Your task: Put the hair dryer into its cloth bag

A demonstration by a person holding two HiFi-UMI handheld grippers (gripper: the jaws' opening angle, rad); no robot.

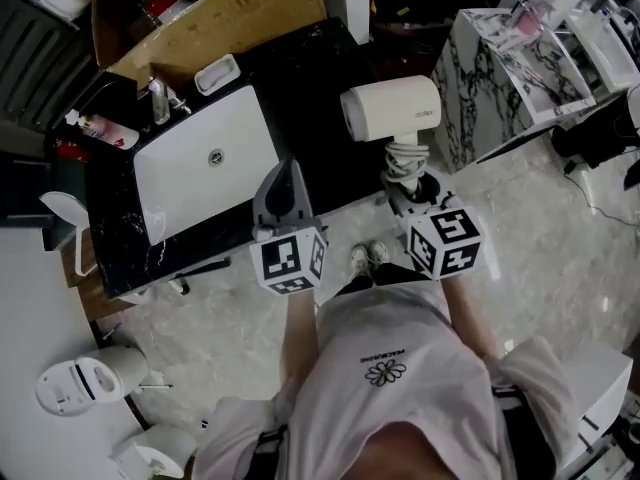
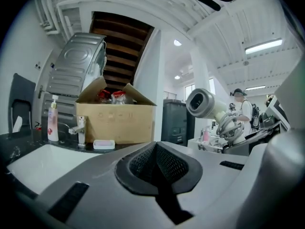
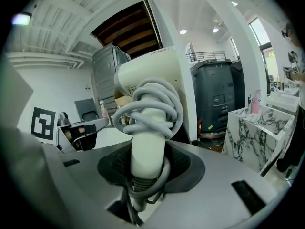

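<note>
Brown cardboard box (image 2: 116, 120) holds red items (image 2: 110, 96), behind white sink basin (image 1: 190, 180). Our right gripper (image 3: 145, 171) clamps cream cord-wrapped hair dryer (image 3: 148, 97) by handle; left gripper (image 2: 156, 151) closed, empty.

Hair dryer (image 1: 392, 111), one, cream-white. You held it upright by its handle between the jaws of your right gripper (image 3: 145, 175). Pale cord (image 3: 153, 101) lay coiled round the handle. The barrel sat level on top, open end toward your left.

A sink (image 1: 205, 163) is sitting in a counter (image 1: 318, 78), a faucet (image 1: 158, 98) standing behind it. A hair dryer (image 1: 392, 110) is hovering right of the sink.
</note>
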